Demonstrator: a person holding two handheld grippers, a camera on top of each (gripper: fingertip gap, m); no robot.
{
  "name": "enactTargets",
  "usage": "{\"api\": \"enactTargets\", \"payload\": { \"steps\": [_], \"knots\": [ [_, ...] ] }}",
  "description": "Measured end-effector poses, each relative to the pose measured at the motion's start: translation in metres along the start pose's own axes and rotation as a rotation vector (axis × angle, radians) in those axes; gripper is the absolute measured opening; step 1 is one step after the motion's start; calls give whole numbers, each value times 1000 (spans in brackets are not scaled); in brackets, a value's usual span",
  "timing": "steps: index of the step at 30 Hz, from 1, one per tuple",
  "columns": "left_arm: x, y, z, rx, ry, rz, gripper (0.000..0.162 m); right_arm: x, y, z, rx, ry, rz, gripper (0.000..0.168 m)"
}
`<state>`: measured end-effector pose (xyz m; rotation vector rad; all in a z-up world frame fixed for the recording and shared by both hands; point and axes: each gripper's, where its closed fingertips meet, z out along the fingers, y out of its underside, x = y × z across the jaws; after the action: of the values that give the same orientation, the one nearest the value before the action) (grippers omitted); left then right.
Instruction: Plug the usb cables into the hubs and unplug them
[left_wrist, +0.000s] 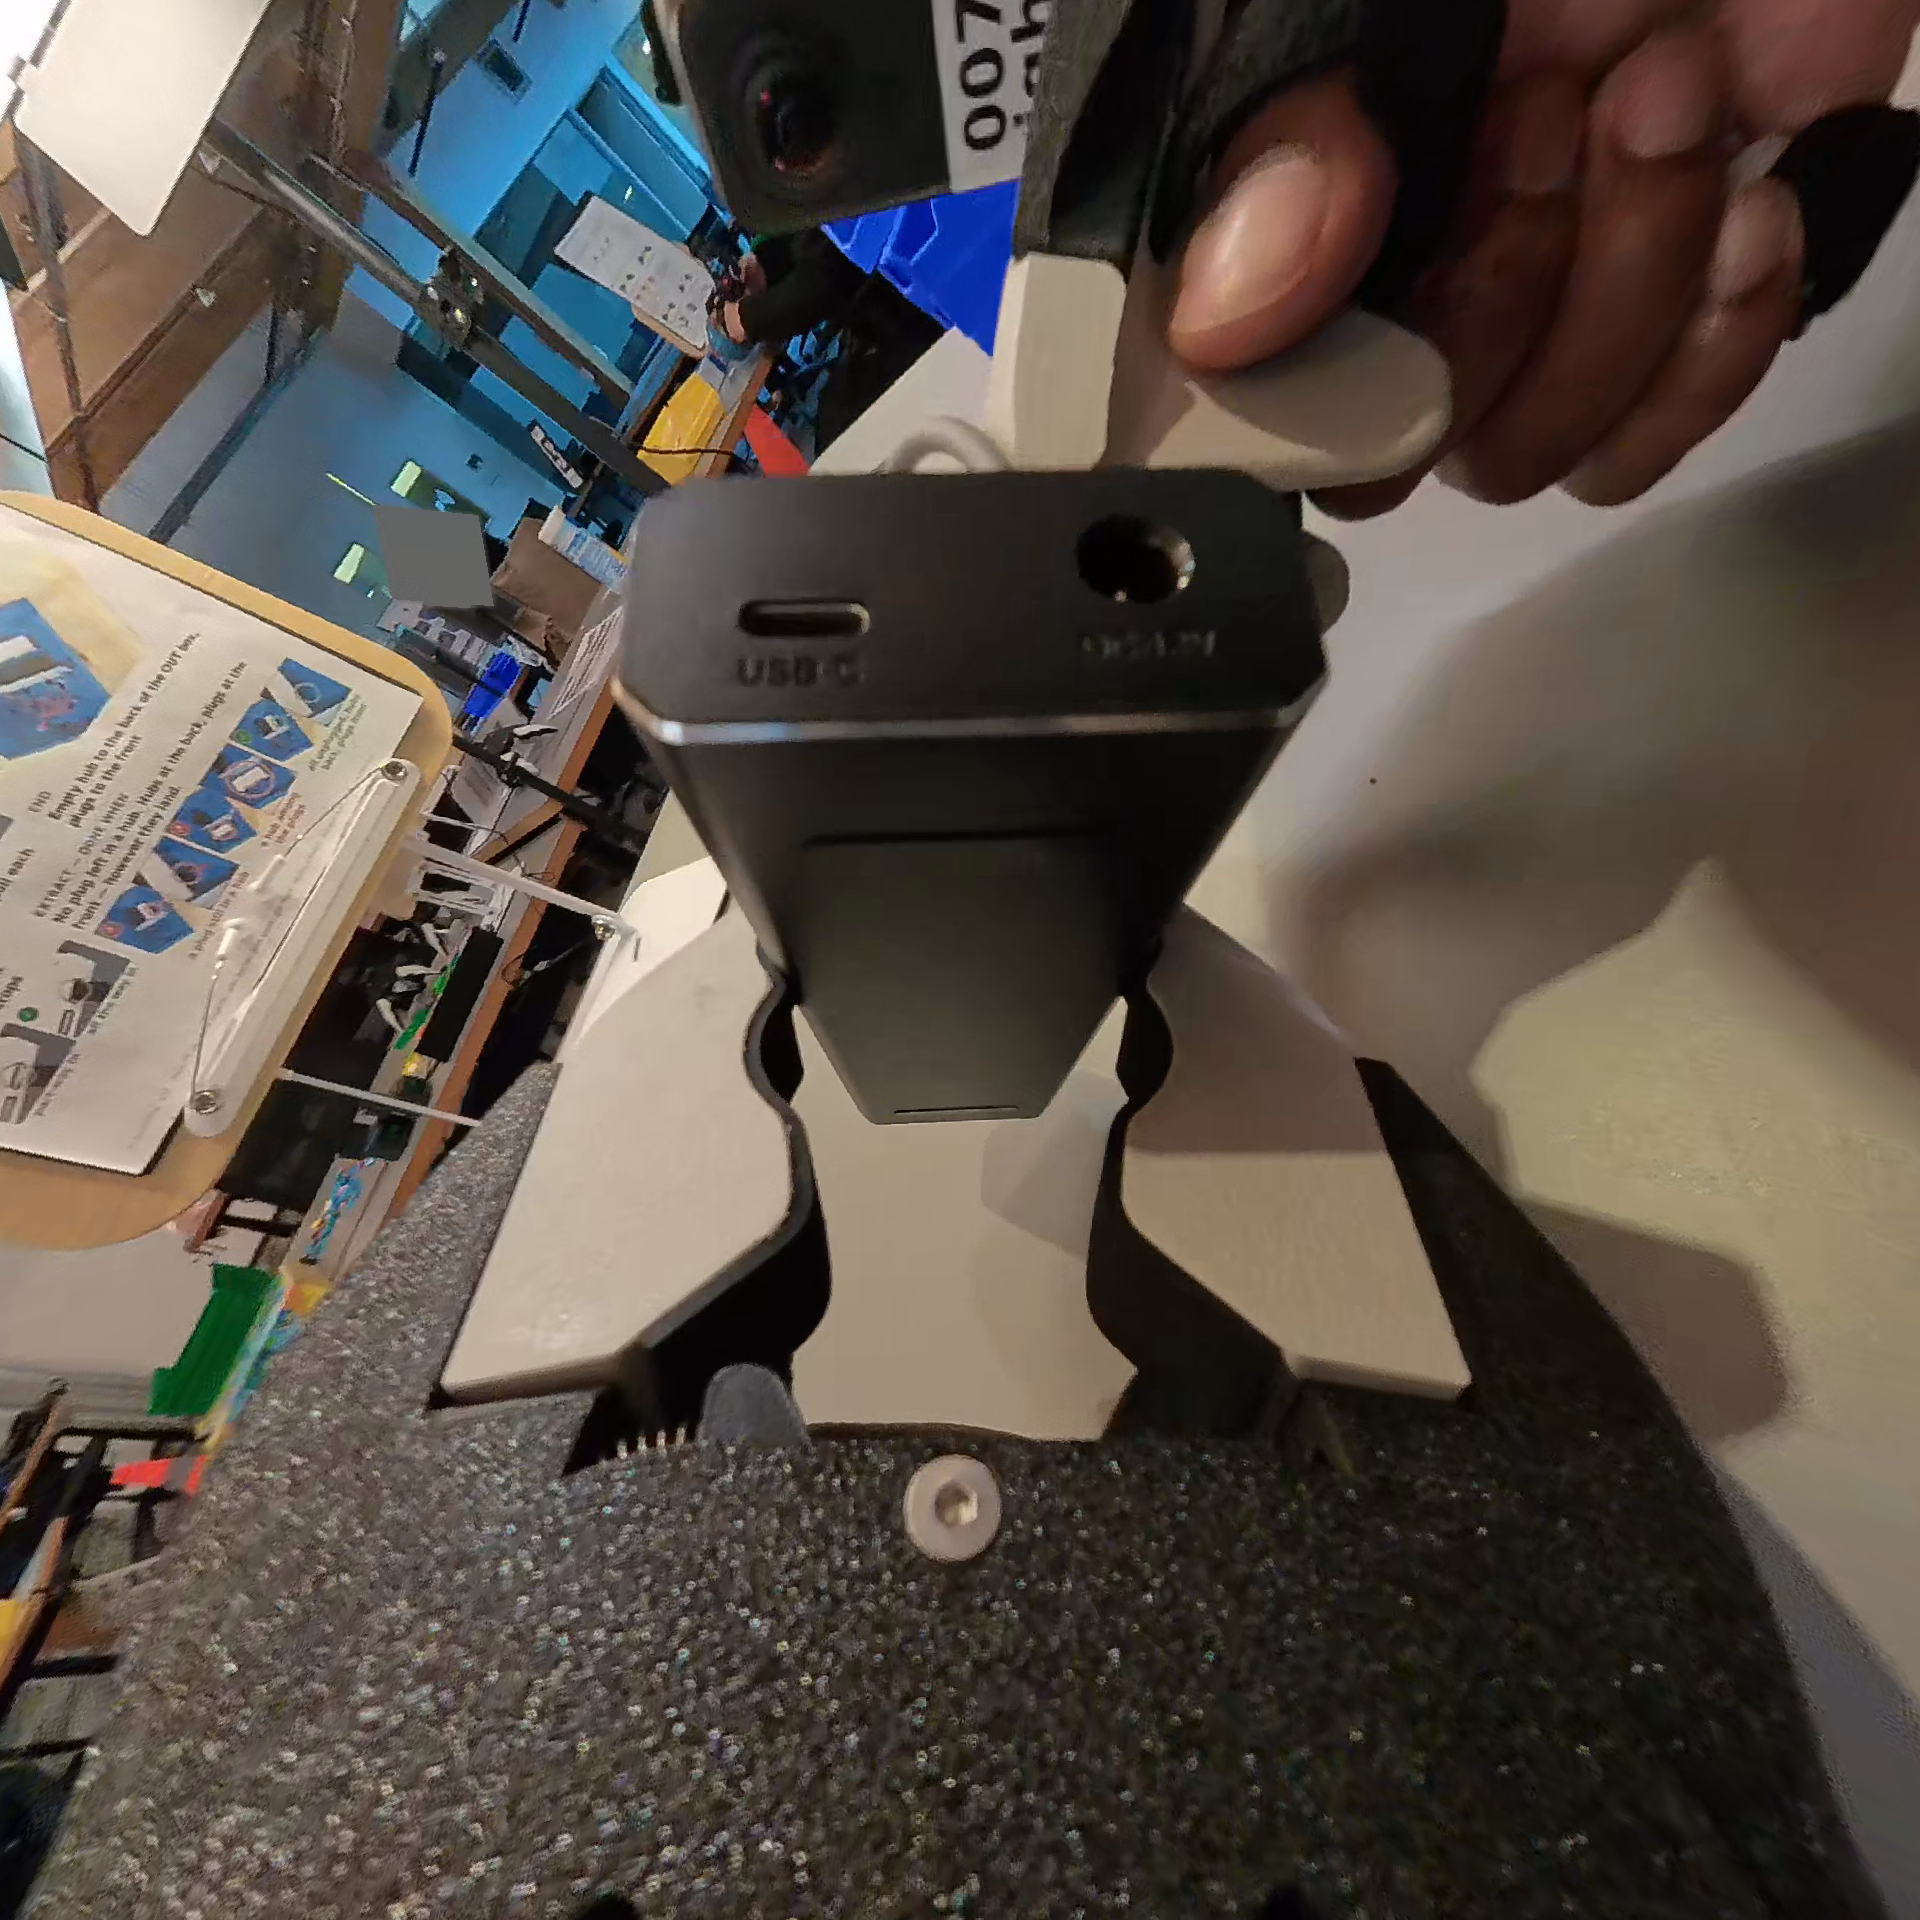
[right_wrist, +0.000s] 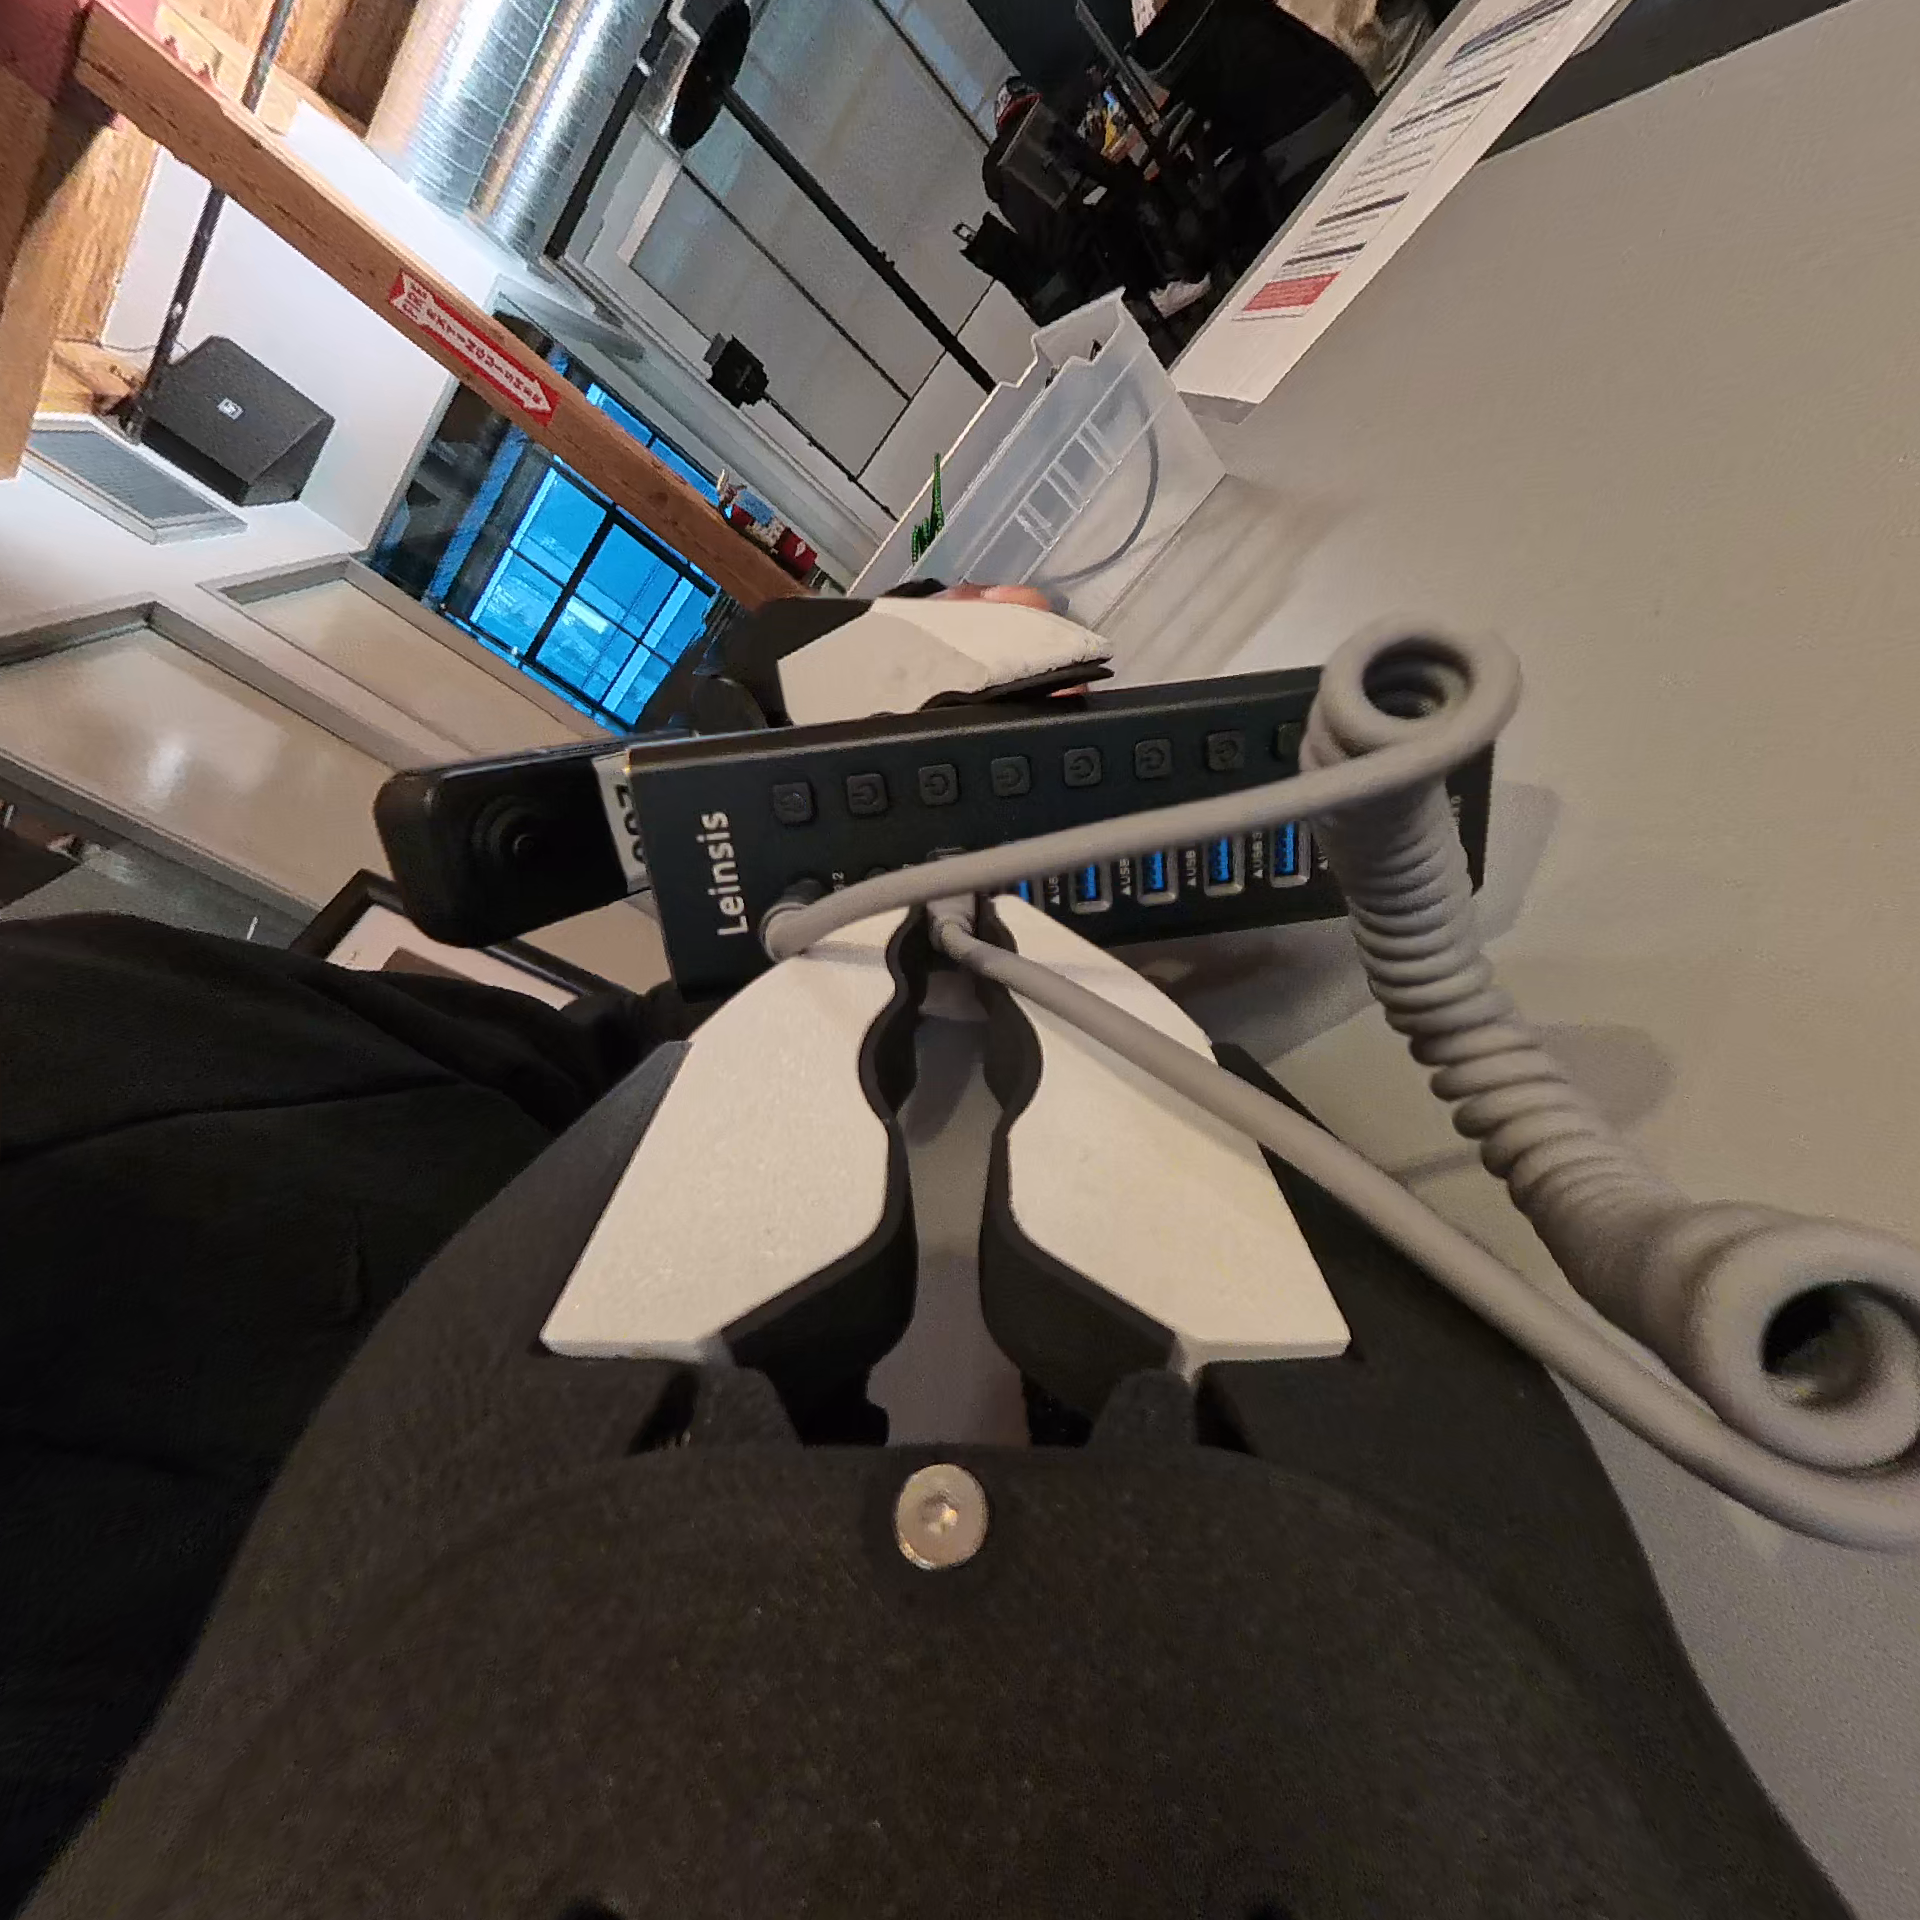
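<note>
My left gripper (left_wrist: 956, 987) is shut on a dark grey USB hub (left_wrist: 966, 790) and holds it end-on above the white table, its end face with an oval port and a round jack toward the camera. In the right wrist view the hub (right_wrist: 935, 800) shows a row of buttons and blue ports. My right gripper (right_wrist: 951, 935) is shut on the plug of a grey coiled cable (right_wrist: 1455, 997), right at the hub's port row. A second strand of the cable (right_wrist: 821, 914) reaches the hub's near end. The plug itself is hidden by the fingers.
A person's hand (left_wrist: 1558, 260) grips the right gripper above the hub. An instruction sheet on a wooden board (left_wrist: 208, 831) stands at left. A clear plastic bin (right_wrist: 1070, 468) and a paper sheet (right_wrist: 1351, 208) lie on the white table (right_wrist: 1662, 520). Less than 4 cm separates the two grippers' tips.
</note>
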<state>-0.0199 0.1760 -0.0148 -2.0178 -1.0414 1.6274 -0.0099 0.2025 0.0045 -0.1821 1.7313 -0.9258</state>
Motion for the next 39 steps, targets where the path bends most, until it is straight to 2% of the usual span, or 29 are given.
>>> {"api": "enactTargets", "payload": {
  "steps": [5, 16, 22, 24, 29, 32, 39],
  "knots": [
    [4, -5, -2, 3, 24, 22, 60, -6, 5, 2, -64, -60, -36, 8],
    [6, -3, 2, -15, 23, -21, 60, -2, 7, 5, -46, -70, -27, 8],
    [-4, -1, 3, 40, 63, -260, 60, 1, -4, 3, 26, -78, -4, 11],
    [-13, 5, 0, 45, 91, -378, 60, 3, -8, 0, 45, -72, -20, 20],
    [-28, 30, -5, 36, 157, -668, 59, 14, -12, -7, 49, -15, -74, 24],
    [-28, 38, -5, 53, 193, -728, 60, 21, -9, -8, 33, 18, -95, 23],
    [-28, 42, -23, 113, 239, -737, 60, 23, -3, -6, 4, 35, -124, 20]
  ]
}}
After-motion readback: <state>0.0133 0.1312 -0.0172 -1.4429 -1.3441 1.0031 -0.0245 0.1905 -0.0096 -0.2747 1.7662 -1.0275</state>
